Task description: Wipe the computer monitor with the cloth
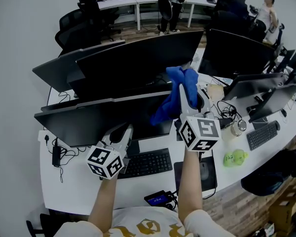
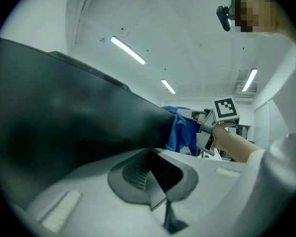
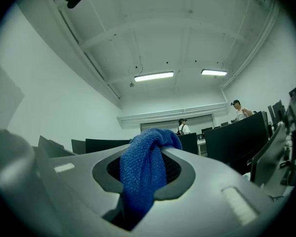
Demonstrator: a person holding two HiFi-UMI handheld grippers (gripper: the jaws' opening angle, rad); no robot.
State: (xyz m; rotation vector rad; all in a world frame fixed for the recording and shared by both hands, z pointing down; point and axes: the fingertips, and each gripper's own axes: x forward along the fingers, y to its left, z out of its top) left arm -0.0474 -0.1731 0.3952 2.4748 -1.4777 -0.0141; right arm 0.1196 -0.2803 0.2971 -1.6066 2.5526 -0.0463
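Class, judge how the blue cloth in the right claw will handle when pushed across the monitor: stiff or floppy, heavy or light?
Probably floppy: the blue cloth droops in folds below the right claw. Likely light, as one pinch holds it all. Its nubby weave may drag slightly on the monitor.

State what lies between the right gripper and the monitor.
The cloth, held in the right gripper, lies between it and the monitor; the left gripper view shows this.

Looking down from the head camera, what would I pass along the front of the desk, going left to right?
Black power adapter → black keyboard → right gripper holding the blue cloth → green toy → second keyboard.
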